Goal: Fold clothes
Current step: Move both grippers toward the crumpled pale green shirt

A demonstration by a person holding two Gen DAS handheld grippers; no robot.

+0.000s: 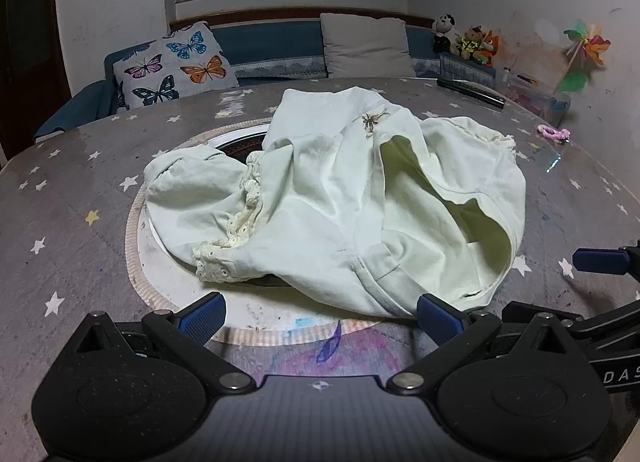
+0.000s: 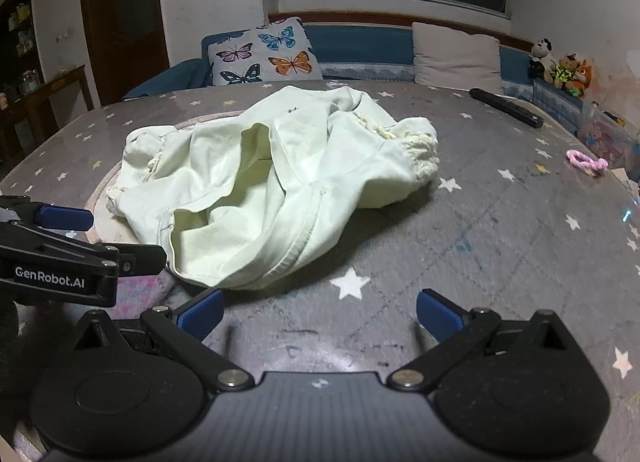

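A crumpled pale green garment (image 1: 340, 198) with lace-trimmed cuffs lies in the middle of the star-patterned table (image 1: 60, 222), partly over a round inset. The left gripper (image 1: 320, 318) and the right gripper (image 2: 320, 316) hover just before its near hem, both spread wide, holding nothing.

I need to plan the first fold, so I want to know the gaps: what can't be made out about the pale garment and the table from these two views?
- Garment: its outline and type are lost in its own crumpled folds, in both views.
- Round inset in the table: mostly covered by the garment, left wrist view.
- Left hand-held gripper, right hand-held gripper: both open and empty.
- Clutter at the table's far right: too blurred and small in both views.
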